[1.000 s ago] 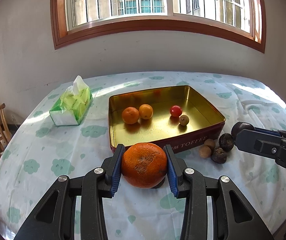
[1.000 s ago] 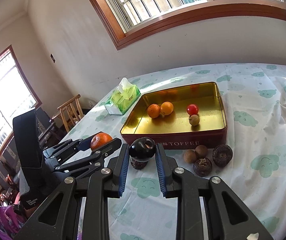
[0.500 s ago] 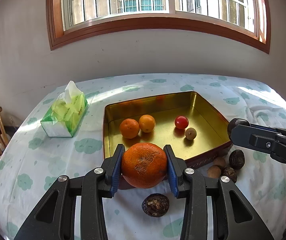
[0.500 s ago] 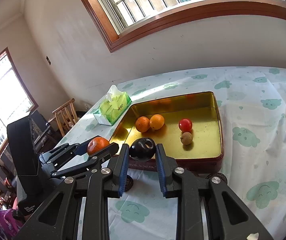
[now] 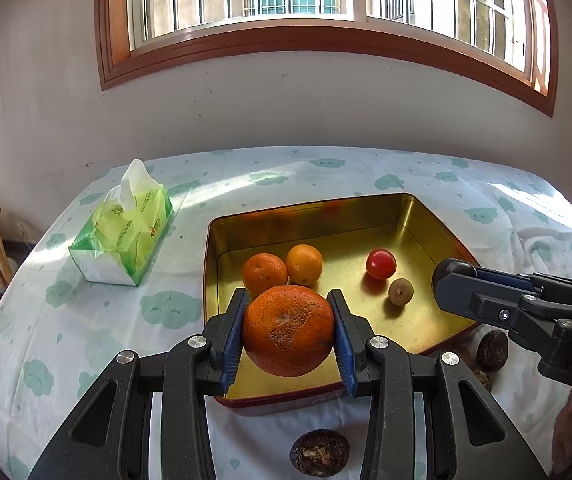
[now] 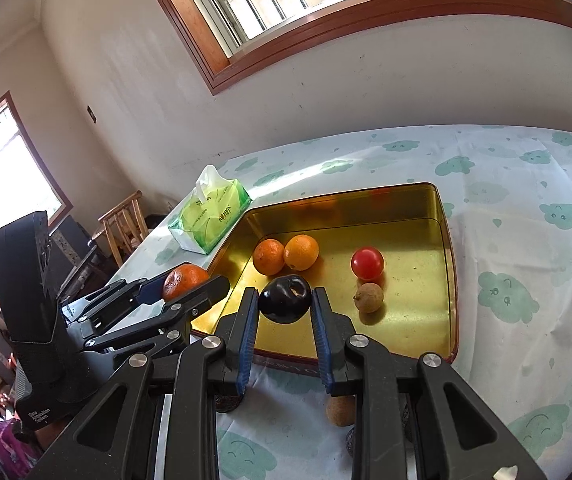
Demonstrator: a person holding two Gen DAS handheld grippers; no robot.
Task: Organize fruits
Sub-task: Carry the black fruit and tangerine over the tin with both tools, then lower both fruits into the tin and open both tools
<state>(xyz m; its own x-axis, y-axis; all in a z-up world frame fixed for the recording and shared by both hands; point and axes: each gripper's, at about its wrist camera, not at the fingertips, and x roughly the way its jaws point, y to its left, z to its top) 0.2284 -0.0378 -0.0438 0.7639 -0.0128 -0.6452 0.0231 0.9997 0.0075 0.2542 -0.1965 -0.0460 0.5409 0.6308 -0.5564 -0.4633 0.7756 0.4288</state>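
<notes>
My left gripper [image 5: 289,330] is shut on a large orange [image 5: 288,330], held over the near edge of the gold tin tray [image 5: 422,216]. My right gripper [image 6: 285,312] is shut on a dark purple fruit [image 6: 285,299], also above the tray's near rim [image 6: 448,240]. Inside the tray lie two small oranges [image 5: 264,272] [image 5: 304,264], a red cherry tomato [image 5: 381,263] and a small brown fruit [image 5: 400,291]. From the right wrist view the left gripper [image 6: 190,286] shows at the left with its orange [image 6: 184,279].
A green tissue pack [image 5: 124,232] sits left of the tray. Dark wrinkled fruits [image 5: 319,452] [image 5: 492,350] and a small brown one [image 6: 340,410] lie on the cloud-print cloth in front of the tray. A wooden chair [image 6: 124,226] stands beyond the table's left edge.
Both grippers have moved forward over the cloth toward the tray, each keeping its fruit. The loose fruits on the cloth have slid below and behind the fingers.
</notes>
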